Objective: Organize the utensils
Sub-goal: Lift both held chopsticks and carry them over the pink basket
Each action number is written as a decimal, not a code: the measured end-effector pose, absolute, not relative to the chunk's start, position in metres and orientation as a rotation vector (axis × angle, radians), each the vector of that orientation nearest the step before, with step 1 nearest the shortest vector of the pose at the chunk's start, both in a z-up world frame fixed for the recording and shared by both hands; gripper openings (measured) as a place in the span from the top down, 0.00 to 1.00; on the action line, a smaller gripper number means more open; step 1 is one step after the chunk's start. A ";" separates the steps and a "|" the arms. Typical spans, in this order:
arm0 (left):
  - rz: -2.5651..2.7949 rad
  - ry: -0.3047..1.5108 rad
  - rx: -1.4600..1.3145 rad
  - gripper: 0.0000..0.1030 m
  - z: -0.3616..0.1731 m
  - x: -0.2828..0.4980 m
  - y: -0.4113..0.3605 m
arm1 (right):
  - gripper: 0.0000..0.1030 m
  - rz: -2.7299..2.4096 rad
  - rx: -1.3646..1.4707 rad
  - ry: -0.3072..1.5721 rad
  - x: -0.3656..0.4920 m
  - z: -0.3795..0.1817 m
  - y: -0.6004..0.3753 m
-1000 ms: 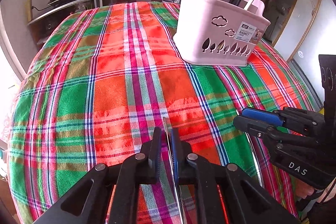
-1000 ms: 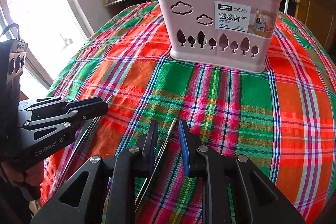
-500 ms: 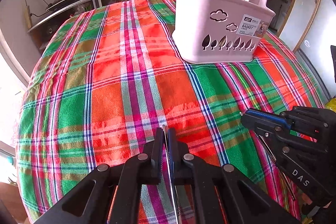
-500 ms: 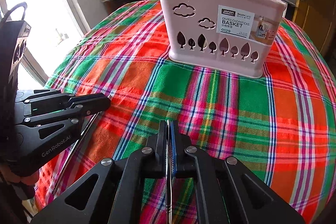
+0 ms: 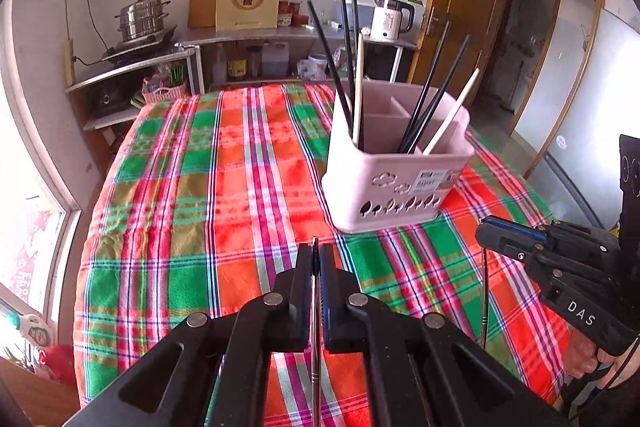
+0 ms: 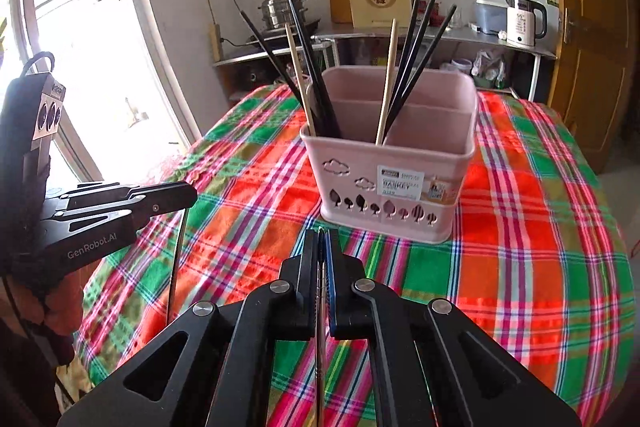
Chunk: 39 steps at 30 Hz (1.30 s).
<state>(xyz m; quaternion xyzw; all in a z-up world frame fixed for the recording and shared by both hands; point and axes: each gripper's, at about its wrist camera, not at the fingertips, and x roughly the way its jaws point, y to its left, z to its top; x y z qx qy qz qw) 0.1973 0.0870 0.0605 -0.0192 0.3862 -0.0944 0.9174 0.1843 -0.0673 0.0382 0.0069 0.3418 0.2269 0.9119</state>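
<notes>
A pink divided basket [image 5: 400, 183] [image 6: 396, 179] stands on the plaid tablecloth and holds several black and pale wooden chopsticks. My left gripper [image 5: 315, 254] is shut on a thin metal chopstick [image 5: 316, 339], held above the cloth short of the basket. My right gripper [image 6: 320, 239] is shut on another metal chopstick [image 6: 319, 347]. In the left wrist view the right gripper [image 5: 486, 227] shows at the right with its chopstick [image 5: 483, 291] hanging down. In the right wrist view the left gripper [image 6: 192, 195] shows at the left with its chopstick [image 6: 176, 259].
The plaid cloth [image 5: 224, 195] covers a round table. Behind it stand a shelf with a steel pot [image 5: 142, 19], a paper bag [image 5: 247, 1] and a white kettle [image 5: 388, 19]. A window is at the left, a wooden door [image 6: 592, 59] at the right.
Both grippers have lifted well above the cloth, each with a metal chopstick. The right gripper closed on its chopstick about a second ago. The basket now sits lower and farther in both views.
</notes>
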 end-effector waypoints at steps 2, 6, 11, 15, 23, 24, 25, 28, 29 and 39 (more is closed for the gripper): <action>-0.192 0.767 -0.045 0.97 0.073 0.196 0.086 | 0.97 0.466 0.017 0.673 0.182 0.050 -0.069; -0.194 0.728 -0.053 0.97 0.093 0.193 0.086 | 0.97 0.458 0.021 0.631 0.177 0.065 -0.075; -0.203 0.710 -0.051 0.97 0.103 0.190 0.084 | 0.97 0.456 0.028 0.606 0.172 0.072 -0.081; -0.207 0.712 -0.052 0.97 0.104 0.187 0.081 | 0.97 0.457 0.029 0.603 0.170 0.073 -0.084; -0.222 0.701 -0.049 0.97 0.109 0.180 0.074 | 0.97 0.462 0.030 0.581 0.164 0.082 -0.091; -0.224 0.700 -0.049 0.97 0.110 0.180 0.073 | 0.97 0.462 0.031 0.578 0.164 0.083 -0.091; -0.227 0.700 -0.049 0.97 0.112 0.179 0.072 | 0.97 0.462 0.032 0.576 0.164 0.084 -0.092; -0.246 0.702 -0.058 0.97 0.115 0.179 0.070 | 0.97 0.459 0.037 0.568 0.164 0.086 -0.096; -0.250 0.701 -0.060 0.97 0.116 0.180 0.069 | 0.97 0.458 0.038 0.566 0.165 0.087 -0.097; -0.289 0.684 -0.088 0.97 0.140 0.195 0.064 | 0.97 0.455 0.048 0.524 0.178 0.108 -0.102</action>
